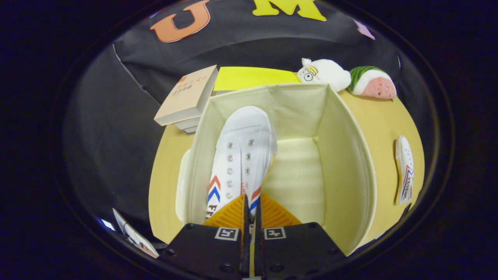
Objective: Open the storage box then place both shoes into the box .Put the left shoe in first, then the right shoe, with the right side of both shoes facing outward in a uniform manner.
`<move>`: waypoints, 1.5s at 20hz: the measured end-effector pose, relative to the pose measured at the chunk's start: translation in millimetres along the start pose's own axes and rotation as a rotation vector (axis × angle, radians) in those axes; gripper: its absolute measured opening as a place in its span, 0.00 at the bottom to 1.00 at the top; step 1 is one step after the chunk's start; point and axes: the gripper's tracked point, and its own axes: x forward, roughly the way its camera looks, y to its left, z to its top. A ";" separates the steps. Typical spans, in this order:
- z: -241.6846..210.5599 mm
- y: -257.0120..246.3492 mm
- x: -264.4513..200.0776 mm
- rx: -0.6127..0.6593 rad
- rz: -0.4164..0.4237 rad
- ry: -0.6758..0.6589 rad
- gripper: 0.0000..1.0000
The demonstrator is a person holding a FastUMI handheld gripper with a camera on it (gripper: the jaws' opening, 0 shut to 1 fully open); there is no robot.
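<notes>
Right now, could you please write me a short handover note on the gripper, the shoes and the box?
Gripper: fingers closed on the heel end of the white canvas shoe, holding it inside the cream fabric storage box.
Box: open, standing on the round table; the held shoe sits along the box's left wall, toe pointing away.
Second shoe: lies on the table outside the box, to its right.
Done: box opened, first shoe brought in.
Left: release this shoe, fetch the second one, place it beside the first, facing likewise.

Gripper (252,202): two ribbed, wedge-shaped fingers, nearly closed.
Mounts: two flat, dark blocks at 6 o'clock, round screws along their edges.
Markings: one square black-and-white tag on each block.
</notes>
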 end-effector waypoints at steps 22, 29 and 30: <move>19.4 -166.6 -146.3 -0.054 0.026 -0.316 0.98; 6.3 -289.0 -121.0 0.070 -0.015 -0.282 0.98; 2.5 -307.5 -117.9 0.090 -0.024 -0.275 0.98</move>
